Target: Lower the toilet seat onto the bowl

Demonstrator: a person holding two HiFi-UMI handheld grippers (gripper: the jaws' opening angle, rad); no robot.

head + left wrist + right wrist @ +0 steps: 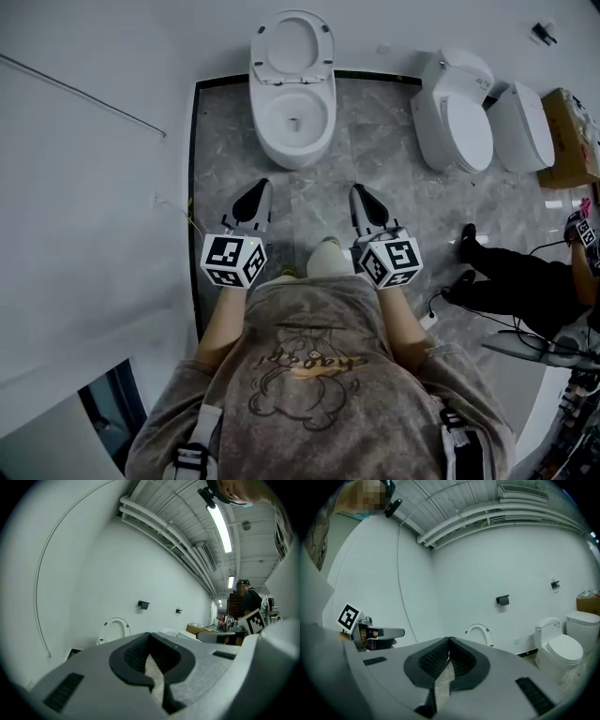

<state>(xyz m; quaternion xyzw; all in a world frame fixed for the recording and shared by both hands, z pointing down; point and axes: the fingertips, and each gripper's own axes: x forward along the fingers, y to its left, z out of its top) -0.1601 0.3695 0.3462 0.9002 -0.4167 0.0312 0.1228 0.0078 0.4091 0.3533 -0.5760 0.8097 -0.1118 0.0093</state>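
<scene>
A white toilet stands against the back wall. Its seat (292,45) is raised upright above the open bowl (292,120). The seat also shows far ahead as a white ring in the left gripper view (114,630) and in the right gripper view (479,634). My left gripper (253,199) and right gripper (367,202) hover side by side over the grey marble floor, well short of the bowl. Both point toward the toilet. Each one's jaws are shut with nothing between them, as the tips of the left gripper (149,634) and the right gripper (450,640) show.
Two more white toilets (455,114) (523,127) with lids down stand at the right, beside a cardboard box (574,141). A person in black (525,281) crouches at the right with cables on the floor. A white wall (94,187) borders the left side.
</scene>
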